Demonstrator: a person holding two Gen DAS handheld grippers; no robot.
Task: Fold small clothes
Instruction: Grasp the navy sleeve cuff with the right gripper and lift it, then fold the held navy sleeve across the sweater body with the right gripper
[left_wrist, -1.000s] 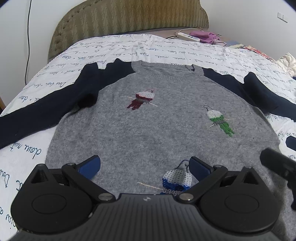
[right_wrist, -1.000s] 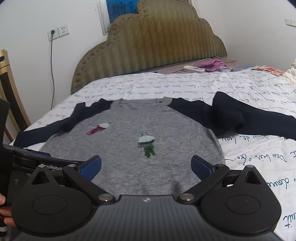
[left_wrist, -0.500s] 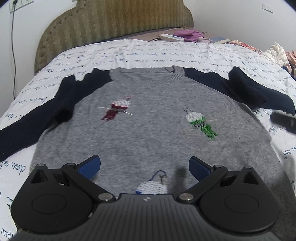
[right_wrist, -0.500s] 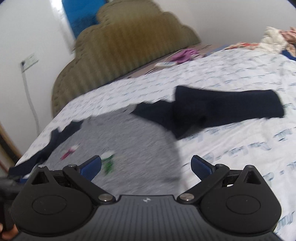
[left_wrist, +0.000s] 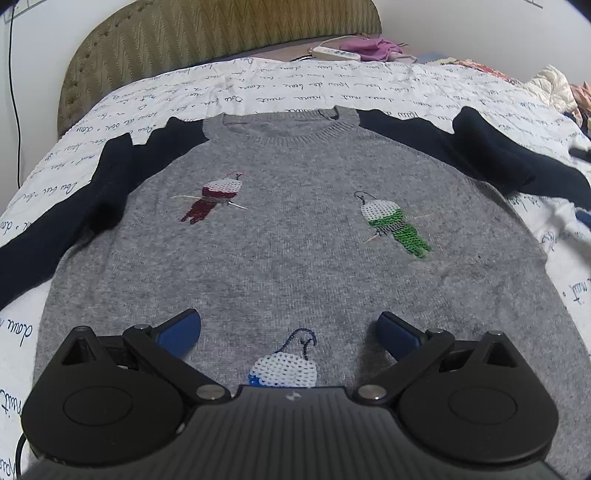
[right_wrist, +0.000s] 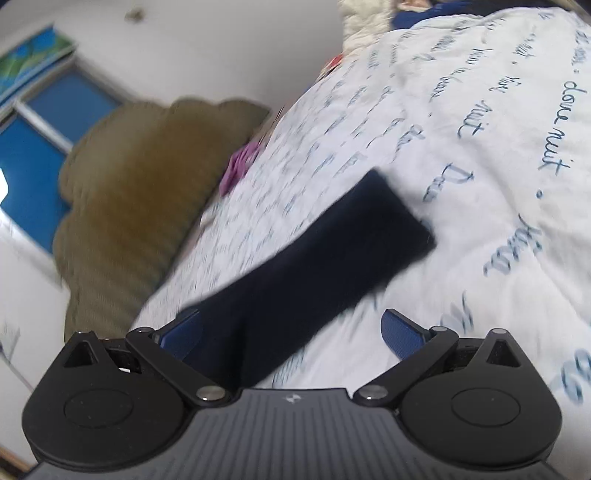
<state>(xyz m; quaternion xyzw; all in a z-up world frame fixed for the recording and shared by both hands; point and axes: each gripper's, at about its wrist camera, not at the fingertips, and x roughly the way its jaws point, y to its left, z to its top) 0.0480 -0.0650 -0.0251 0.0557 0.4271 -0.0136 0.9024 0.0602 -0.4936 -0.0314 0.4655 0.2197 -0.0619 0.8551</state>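
A grey knit sweater (left_wrist: 295, 258) with navy sleeves and three embroidered birds lies face up and flat on the bed. Its left sleeve (left_wrist: 55, 229) stretches out to the left and its right sleeve (left_wrist: 498, 151) lies bunched at the right. My left gripper (left_wrist: 290, 328) is open and empty above the sweater's lower hem, near the blue bird (left_wrist: 284, 369). My right gripper (right_wrist: 291, 332) is open and empty, tilted, just above the navy right sleeve (right_wrist: 332, 251), whose cuff end points up and right. The right wrist view is blurred.
The bed has a white quilt with blue script (left_wrist: 258, 81) and an olive padded headboard (left_wrist: 184, 40). A white power strip (left_wrist: 336, 53) and purple cloth (left_wrist: 373, 48) lie beyond the bed's head. Piled clothes (left_wrist: 550, 88) sit at the far right. A window (right_wrist: 33, 147) is on the wall.
My right gripper has swung right and rolled over, from facing the sweater body to hovering over the right sleeve. My left gripper has shifted slightly, centring on the sweater.
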